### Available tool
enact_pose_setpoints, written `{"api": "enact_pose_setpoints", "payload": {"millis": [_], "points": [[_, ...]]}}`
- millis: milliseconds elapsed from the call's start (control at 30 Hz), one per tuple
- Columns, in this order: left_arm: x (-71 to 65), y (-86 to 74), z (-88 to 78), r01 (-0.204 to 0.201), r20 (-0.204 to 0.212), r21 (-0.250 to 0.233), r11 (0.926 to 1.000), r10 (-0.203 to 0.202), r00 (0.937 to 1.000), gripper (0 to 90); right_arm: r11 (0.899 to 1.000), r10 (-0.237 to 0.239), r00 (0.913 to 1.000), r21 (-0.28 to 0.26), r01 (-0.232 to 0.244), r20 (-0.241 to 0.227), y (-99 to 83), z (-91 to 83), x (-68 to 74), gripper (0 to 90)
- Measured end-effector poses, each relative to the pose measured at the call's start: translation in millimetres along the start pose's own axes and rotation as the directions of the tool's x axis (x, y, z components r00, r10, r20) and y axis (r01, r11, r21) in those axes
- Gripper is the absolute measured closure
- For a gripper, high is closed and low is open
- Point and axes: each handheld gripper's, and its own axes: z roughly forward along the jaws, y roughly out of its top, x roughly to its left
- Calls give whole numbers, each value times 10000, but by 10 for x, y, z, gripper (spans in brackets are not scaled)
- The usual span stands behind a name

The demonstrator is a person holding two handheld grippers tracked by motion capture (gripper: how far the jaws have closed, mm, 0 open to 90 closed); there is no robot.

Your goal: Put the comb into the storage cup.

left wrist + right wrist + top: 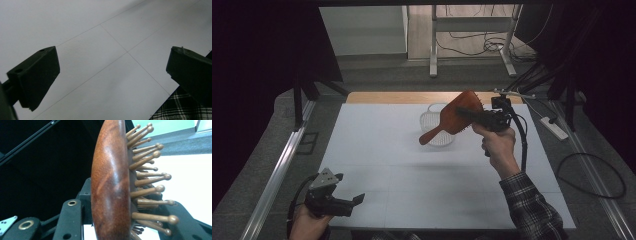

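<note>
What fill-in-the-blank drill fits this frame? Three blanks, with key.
1. The right gripper is shut on a wooden ____.
2. The left gripper hangs with its jaws ____ at the near left corner of the table.
3. Below the raised brush sits a clear ____ on the table.

Missing words: hairbrush; open; basket

This looks like a lab or recording studio set up for filming handwork. A white worktop (377, 150) marked with thin grid lines sits inside a dark enclosure of black curtains (257, 60) and metal rails (277, 170). Beyond it a bare floor carries loose cables (472, 45), a power strip (554, 127) and the legs of a metal stand (433, 45).
</note>
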Motion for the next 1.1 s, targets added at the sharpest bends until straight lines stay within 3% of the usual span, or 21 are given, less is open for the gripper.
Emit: {"api": "enact_pose_setpoints", "payload": {"millis": [1100], "points": [[9, -1, 6, 32, 128, -14, 10000, -31, 9999, 0, 9980, 314, 9920, -576, -244, 1224, 335, 137, -210, 550]]}}
